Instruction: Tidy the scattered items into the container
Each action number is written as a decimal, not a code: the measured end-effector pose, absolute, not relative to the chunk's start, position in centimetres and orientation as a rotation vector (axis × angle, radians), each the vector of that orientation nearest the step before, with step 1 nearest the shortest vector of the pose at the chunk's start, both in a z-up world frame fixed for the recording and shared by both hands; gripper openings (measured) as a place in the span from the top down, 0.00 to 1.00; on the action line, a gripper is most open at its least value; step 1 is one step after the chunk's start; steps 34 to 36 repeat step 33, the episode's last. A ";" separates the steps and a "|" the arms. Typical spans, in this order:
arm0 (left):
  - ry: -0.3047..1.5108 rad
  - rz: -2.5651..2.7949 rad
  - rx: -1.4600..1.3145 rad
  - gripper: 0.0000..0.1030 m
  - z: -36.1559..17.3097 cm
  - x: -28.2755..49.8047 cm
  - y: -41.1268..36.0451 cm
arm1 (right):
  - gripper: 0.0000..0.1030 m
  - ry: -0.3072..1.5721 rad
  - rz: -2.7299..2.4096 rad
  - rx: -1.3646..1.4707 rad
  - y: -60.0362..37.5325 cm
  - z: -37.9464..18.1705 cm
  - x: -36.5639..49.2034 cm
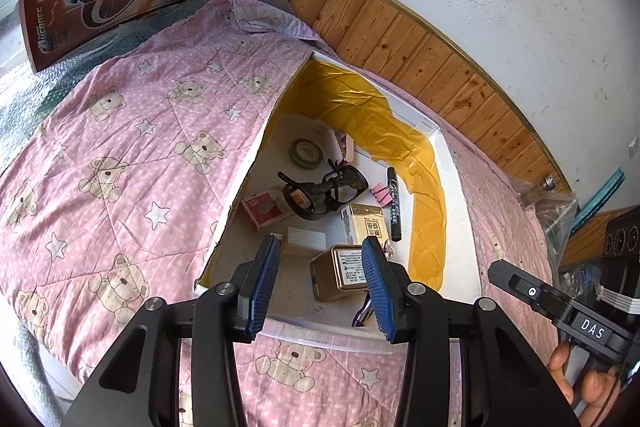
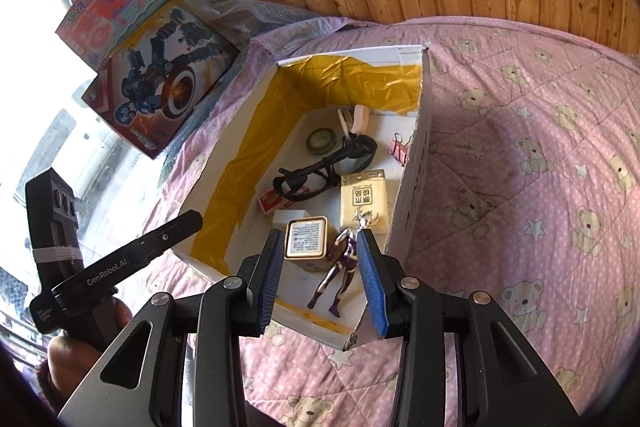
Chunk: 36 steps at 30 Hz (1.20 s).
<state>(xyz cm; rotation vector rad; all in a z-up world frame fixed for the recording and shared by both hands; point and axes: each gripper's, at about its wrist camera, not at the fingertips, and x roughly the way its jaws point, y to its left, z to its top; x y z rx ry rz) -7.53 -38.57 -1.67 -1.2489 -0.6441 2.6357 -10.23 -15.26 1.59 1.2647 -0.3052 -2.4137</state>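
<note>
White box [image 2: 416, 163] holds one figurine [image 2: 340, 267]; both grippers' fingers gape wide, empty.

Left gripper [image 1: 326, 283], fingers [image 1: 262, 283] apart, above white box [image 1: 460, 187]

White open box [image 2: 416, 163], glasses [image 2: 320, 163], tin [image 2: 306, 239], figurine [image 2: 340, 267] inside.

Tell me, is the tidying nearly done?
Nearly, it looks. The box already holds the glasses, tape, tin and a toy figure. Both grippers, left and right, are open and hold nothing. No stray items show on the quilt.
</note>
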 end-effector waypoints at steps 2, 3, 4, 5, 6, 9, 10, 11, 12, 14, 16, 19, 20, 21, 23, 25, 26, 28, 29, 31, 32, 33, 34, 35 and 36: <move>-0.637 2.633 -1.248 0.57 -1.5 -7.3 -38.4 | 0.60 -0.285 -2.415 1.263 -15.6 1.7 -9.9; -0.629 2.637 -1.247 0.57 -1.4 -7.1 -38.2 | 0.60 -0.271 -2.417 1.263 -15.7 1.7 -9.8; -0.616 2.641 -1.245 0.56 -1.2 -6.9 -38.0 | 0.60 -0.255 -2.419 1.263 -15.9 1.7 -9.6; -0.597 2.645 -1.245 0.54 -1.1 -6.8 -37.8 | 0.60 -0.239 -2.422 1.263 -16.0 1.7 -9.4; -0.571 2.651 -1.250 0.52 -1.0 -6.6 -37.5 | 0.60 -0.223 -2.425 1.262 -16.2 1.7 -9.2; -0.488 2.674 -1.259 0.51 -0.7 -6.2 -36.6 | 0.58 -0.165 -2.429 1.266 -16.7 1.7 -8.7; -0.466 2.680 -1.266 0.50 -0.6 -6.1 -36.4 | 0.58 -0.143 -2.431 1.269 -16.9 1.6 -8.5; -0.448 2.685 -1.271 0.48 -0.6 -6.0 -36.1 | 0.58 -0.118 -2.433 1.272 -17.1 1.6 -8.4; -0.436 2.684 -1.273 0.48 -0.5 -5.9 -35.9 | 0.58 -0.092 -2.436 1.276 -17.4 1.5 -8.2; -0.419 2.679 -1.273 0.47 -0.4 -5.7 -35.4 | 0.57 -0.027 -2.448 1.290 -18.0 1.4 -7.9; -0.401 2.678 -1.271 0.47 -0.2 -5.5 -35.1 | 0.57 0.032 -2.453 1.295 -18.7 1.3 -7.5; -0.376 2.685 -1.264 0.44 0.1 -5.2 -34.7 | 0.57 0.090 -2.435 1.302 -19.7 1.2 -7.0; -0.372 2.687 -1.260 0.44 0.2 -5.2 -34.6 | 0.57 0.105 -2.429 1.311 -20.0 1.1 -6.9; -0.369 2.688 -1.258 0.44 0.3 -5.1 -34.5 | 0.57 0.104 -2.419 1.318 -20.3 1.0 -6.8; -0.367 2.688 -1.251 0.44 0.4 -4.9 -34.5 | 0.57 0.074 -2.392 1.335 -20.5 0.7 -6.7; -0.366 2.689 -1.247 0.44 0.5 -4.8 -34.5 | 0.57 0.059 -2.375 1.345 -20.7 0.5 -6.6; -0.366 2.689 -1.244 0.44 0.6 -4.7 -34.5 | 0.57 0.052 -2.368 1.344 -20.8 0.5 -6.5; -0.364 2.689 -1.242 0.44 0.6 -4.5 -34.6 | 0.57 0.040 -2.360 1.341 -21.0 0.4 -6.3; -0.364 2.689 -1.241 0.44 0.7 -4.5 -34.6 | 0.57 0.035 -2.363 1.339 -21.1 0.4 -6.3; -0.364 2.689 -1.238 0.44 0.7 -4.4 -34.6 | 0.57 0.034 -2.367 1.337 -21.1 0.4 -6.2; -0.364 2.689 -1.236 0.44 0.8 -4.4 -34.6 | 0.57 0.036 -2.370 1.337 -21.2 0.5 -6.2; -0.365 2.690 -1.235 0.44 0.8 -4.3 -34.6 | 0.57 0.038 -2.374 1.336 -21.2 0.5 -6.2; -0.365 2.690 -1.235 0.44 0.8 -4.3 -34.6 | 0.57 0.038 -2.374 1.336 -21.2 0.5 -6.2; -0.365 2.690 -1.235 0.44 0.8 -4.3 -34.6 | 0.57 0.038 -2.374 1.336 -21.2 0.5 -6.2; -0.365 2.690 -1.235 0.44 0.8 -4.3 -34.6 | 0.57 0.038 -2.374 1.336 -21.2 0.5 -6.2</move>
